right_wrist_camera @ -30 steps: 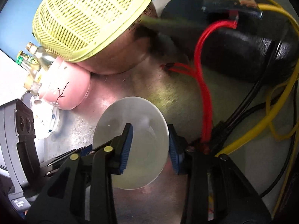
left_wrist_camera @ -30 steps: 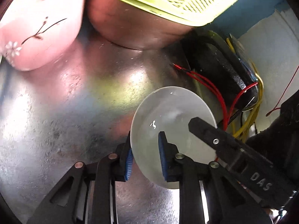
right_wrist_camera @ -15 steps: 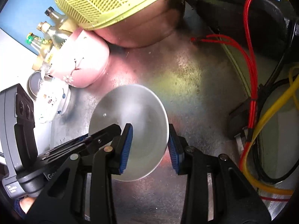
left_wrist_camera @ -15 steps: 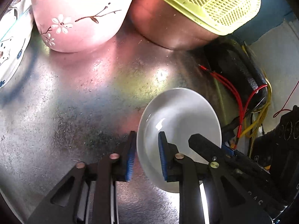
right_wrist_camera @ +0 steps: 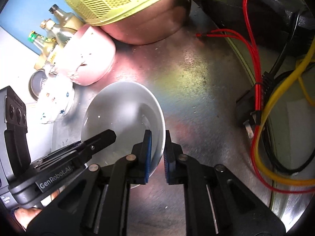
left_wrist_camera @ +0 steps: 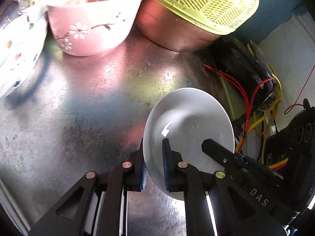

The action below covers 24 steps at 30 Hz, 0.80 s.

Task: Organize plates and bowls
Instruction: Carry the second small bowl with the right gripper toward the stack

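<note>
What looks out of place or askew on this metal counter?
Loose red and yellow wires trail onto the counter from a black box, beside the dishes. The yellow basket sits tilted on the copper bowl. Both claws grip one white plate.

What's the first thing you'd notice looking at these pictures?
A small white plate in the middle, over the shiny metal tray, pinched at opposite edges by the left gripper and right gripper. Behind it sit a pink flowered bowl and a yellow-green strainer basket on a copper-coloured bowl.

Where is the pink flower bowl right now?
The pink bowl sits at the top left of the left wrist view, between the patterned white dish and the copper bowl.
</note>
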Each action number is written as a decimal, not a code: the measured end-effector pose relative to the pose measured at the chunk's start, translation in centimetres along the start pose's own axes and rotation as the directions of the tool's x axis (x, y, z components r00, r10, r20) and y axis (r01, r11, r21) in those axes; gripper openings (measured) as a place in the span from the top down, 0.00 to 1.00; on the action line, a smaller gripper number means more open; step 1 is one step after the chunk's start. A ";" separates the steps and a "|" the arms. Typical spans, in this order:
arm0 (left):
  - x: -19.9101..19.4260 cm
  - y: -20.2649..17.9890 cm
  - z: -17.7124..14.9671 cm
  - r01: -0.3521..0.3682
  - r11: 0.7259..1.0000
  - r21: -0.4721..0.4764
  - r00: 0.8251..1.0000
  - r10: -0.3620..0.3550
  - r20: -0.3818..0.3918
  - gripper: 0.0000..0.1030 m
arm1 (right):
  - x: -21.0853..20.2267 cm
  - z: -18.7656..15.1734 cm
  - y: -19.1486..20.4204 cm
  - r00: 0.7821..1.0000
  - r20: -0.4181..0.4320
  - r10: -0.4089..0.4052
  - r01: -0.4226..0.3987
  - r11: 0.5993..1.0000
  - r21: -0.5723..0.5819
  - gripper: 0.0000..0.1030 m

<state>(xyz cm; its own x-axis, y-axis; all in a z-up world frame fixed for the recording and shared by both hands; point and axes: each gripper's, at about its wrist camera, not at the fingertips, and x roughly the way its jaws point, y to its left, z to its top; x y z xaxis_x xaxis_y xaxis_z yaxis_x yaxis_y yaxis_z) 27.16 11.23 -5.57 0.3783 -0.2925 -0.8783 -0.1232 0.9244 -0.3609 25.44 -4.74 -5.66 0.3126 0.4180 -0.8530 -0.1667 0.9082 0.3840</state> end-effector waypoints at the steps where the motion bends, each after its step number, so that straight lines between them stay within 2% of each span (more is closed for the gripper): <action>1: -0.6 0.1 -0.3 -0.001 1.000 0.000 1.000 0.001 0.006 0.88 | -0.3 -0.2 0.4 1.000 0.003 0.000 0.000 1.000 -0.006 0.89; 13: -7.7 3.0 -3.8 -0.010 0.999 -0.048 0.996 0.014 0.086 0.88 | -3.2 -2.4 6.4 0.999 0.028 0.024 -0.022 0.996 -0.088 0.89; 24: -14.2 6.6 -7.6 -0.025 0.995 -0.100 0.985 0.042 0.169 0.88 | -5.9 -5.7 12.0 0.997 0.047 0.060 -0.052 0.984 -0.168 0.89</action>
<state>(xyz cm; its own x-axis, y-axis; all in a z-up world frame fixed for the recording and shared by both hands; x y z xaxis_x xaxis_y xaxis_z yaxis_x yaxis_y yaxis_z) 14.03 19.60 2.19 0.5226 -0.2082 -0.8268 -0.2238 0.9022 -0.3687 16.22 3.56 1.98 0.3454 0.4727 -0.8107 -0.3371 0.8687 0.3629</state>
